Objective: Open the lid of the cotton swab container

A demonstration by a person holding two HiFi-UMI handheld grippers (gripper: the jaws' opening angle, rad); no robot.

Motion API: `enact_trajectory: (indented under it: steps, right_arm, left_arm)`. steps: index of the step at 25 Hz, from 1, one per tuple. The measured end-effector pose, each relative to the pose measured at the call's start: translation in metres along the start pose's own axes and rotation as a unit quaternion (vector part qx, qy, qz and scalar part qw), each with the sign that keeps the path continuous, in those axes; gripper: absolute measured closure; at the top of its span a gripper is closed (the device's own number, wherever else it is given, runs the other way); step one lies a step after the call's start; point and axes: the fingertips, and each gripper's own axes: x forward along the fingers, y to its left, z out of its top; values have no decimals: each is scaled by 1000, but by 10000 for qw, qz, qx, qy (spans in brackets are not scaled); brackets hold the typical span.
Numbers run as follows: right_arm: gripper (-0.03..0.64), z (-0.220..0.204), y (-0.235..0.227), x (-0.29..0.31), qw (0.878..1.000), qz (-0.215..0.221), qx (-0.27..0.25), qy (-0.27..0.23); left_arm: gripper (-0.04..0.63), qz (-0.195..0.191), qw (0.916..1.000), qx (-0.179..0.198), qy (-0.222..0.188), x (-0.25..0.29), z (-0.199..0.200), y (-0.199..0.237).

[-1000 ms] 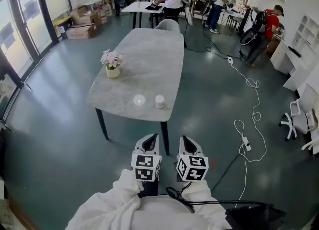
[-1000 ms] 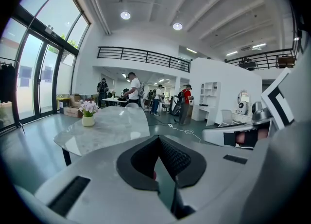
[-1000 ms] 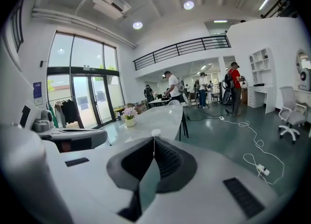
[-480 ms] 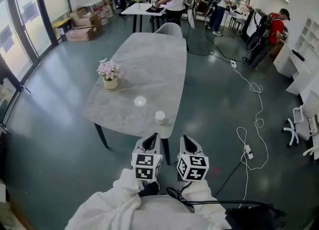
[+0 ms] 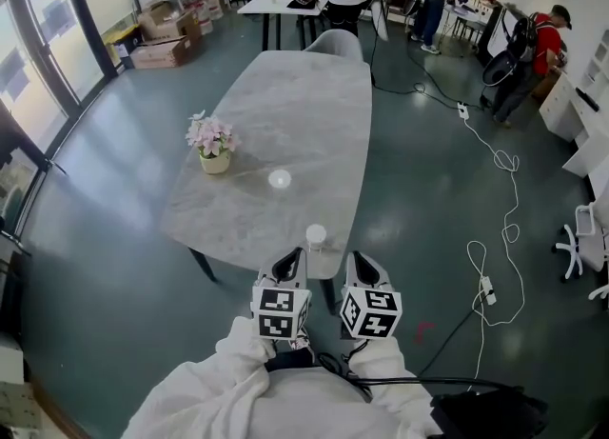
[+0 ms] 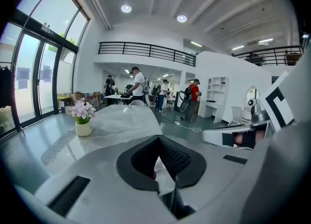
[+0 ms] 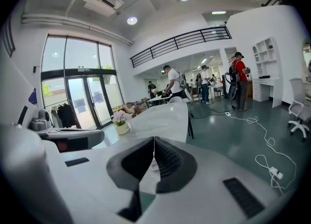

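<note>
A small white cylindrical container [image 5: 315, 235] stands upright near the front edge of the long grey table [image 5: 285, 104]. A small round pale object [image 5: 279, 178] lies farther in on the tabletop. In the head view my left gripper [image 5: 290, 258] and right gripper [image 5: 360, 262] are side by side just short of the table's front edge, the container slightly ahead and between them. Both are shut with nothing held. Each gripper view shows the dark pads meeting, on the left gripper [image 6: 158, 139] and on the right gripper [image 7: 154, 139].
A pot of pink flowers [image 5: 214, 147] stands on the table's left side. A grey chair [image 5: 333, 44] sits at the far end. White cables [image 5: 500, 228] trail over the floor on the right. People work at desks in the back, and cardboard boxes [image 5: 160, 45] lie by the windows.
The table and container have come nearer in the head view; the container now sits just ahead of the grippers. Both grippers keep their place and stay shut.
</note>
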Motion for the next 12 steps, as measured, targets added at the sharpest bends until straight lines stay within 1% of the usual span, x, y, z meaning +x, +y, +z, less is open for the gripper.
enact_trajectory:
  steps: [4, 7, 12]
  right_arm:
    - [555, 6, -5, 21, 9999, 36, -33, 100]
    - [555, 10, -6, 33, 9998, 46, -100, 171]
    - [555, 18, -13, 47, 9994, 27, -189, 281]
  left_arm:
    - [593, 36, 10000, -76, 41, 19, 4, 9]
    - [594, 59, 9997, -217, 81, 32, 3, 16]
    - [594, 2, 9991, -388, 165, 51, 0, 17]
